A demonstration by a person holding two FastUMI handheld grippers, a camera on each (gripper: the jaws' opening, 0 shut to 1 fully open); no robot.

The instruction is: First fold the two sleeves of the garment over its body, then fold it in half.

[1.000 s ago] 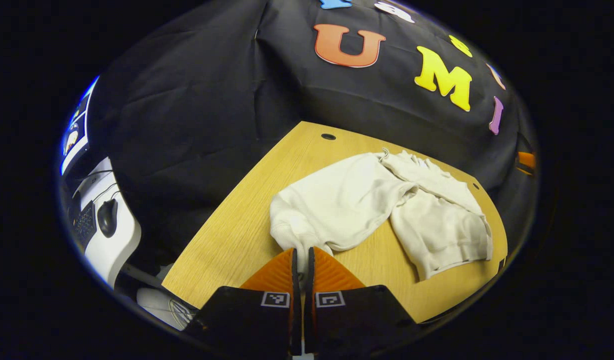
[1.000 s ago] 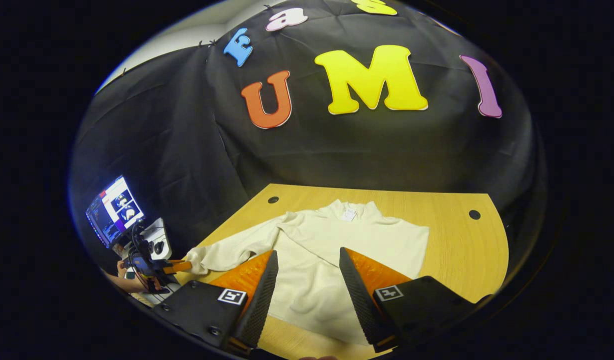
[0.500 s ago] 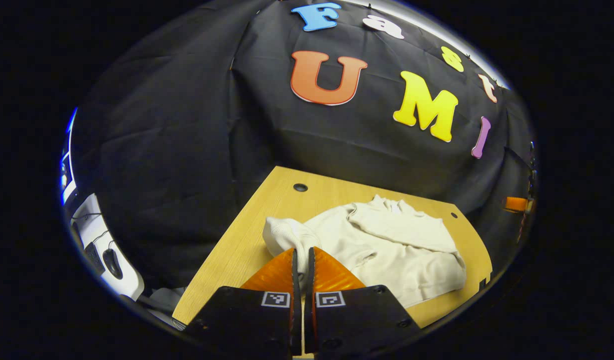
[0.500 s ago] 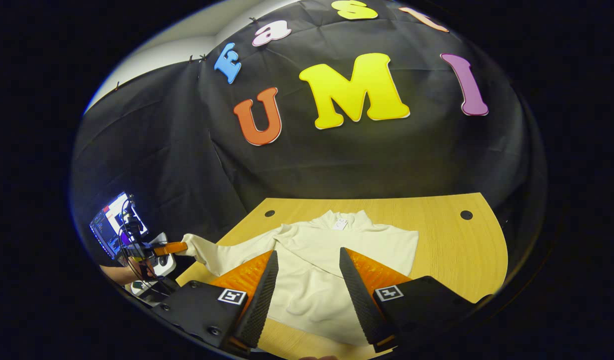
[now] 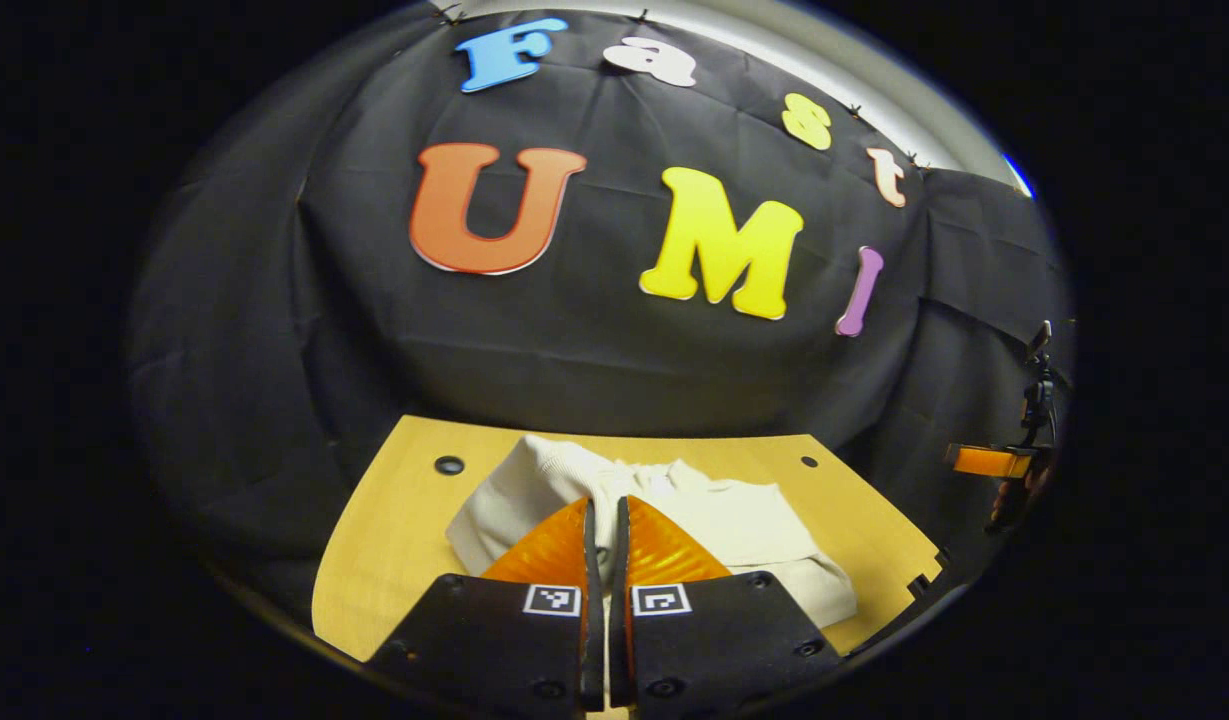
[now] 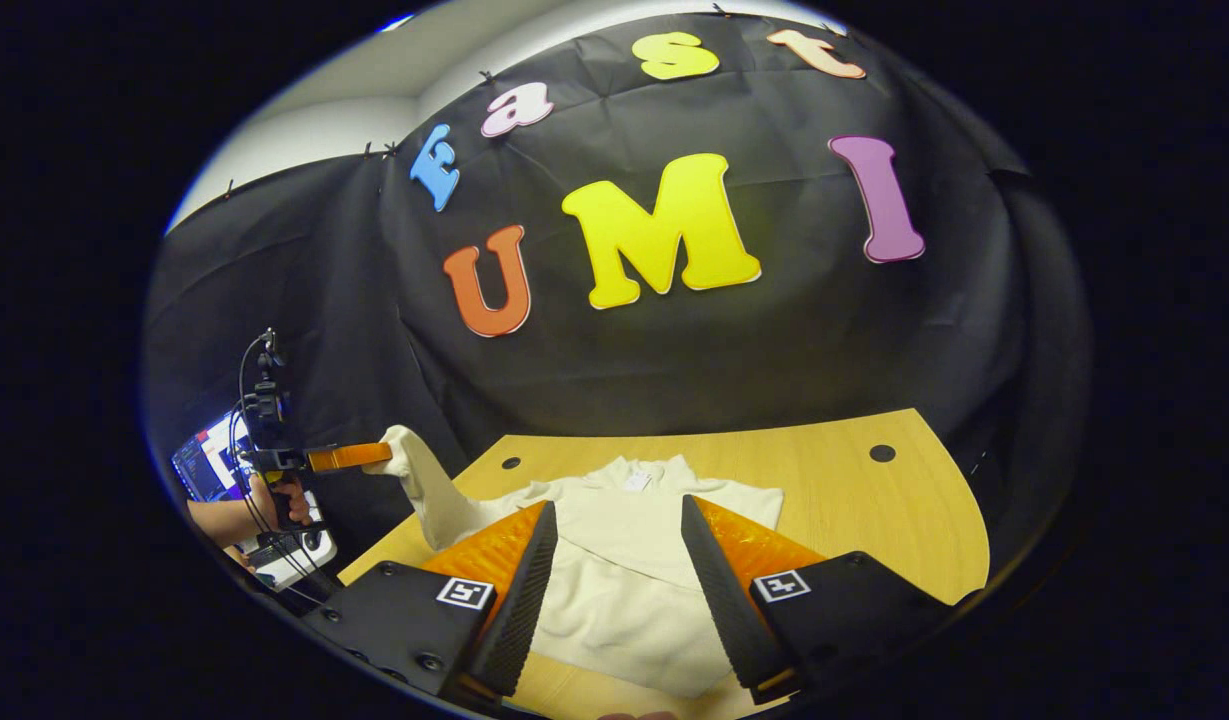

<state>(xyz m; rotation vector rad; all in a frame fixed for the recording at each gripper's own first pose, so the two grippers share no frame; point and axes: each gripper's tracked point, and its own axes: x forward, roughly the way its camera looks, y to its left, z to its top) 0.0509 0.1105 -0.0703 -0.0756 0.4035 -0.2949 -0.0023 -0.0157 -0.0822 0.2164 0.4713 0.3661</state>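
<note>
A cream long-sleeved garment (image 6: 624, 580) lies flat on the wooden table (image 6: 854, 510), collar toward the booth wall. In the right gripper view a hand holds my left gripper (image 6: 379, 457) above the table's left edge, shut on the cuff of one sleeve (image 6: 429, 500), which rises steeply from the garment. In the left gripper view my left gripper (image 5: 602, 503) is pinched on that sleeve (image 5: 534, 480), with the garment's body (image 5: 744, 525) beyond on the table (image 5: 394, 540). My right gripper (image 6: 617, 502) hovers open over the garment's near part, holding nothing.
A monitor (image 6: 202, 465) and desk gear sit beyond the table's left edge, behind the hand (image 6: 274, 497). The tabletop has small round holes (image 6: 882, 452) near its far corners. In the left gripper view the right gripper (image 5: 979, 460) shows off the table's right side.
My left gripper has lifted the sleeve cuff from table level up into the air and swung toward the garment. The right gripper stayed open and pulled back slightly.
</note>
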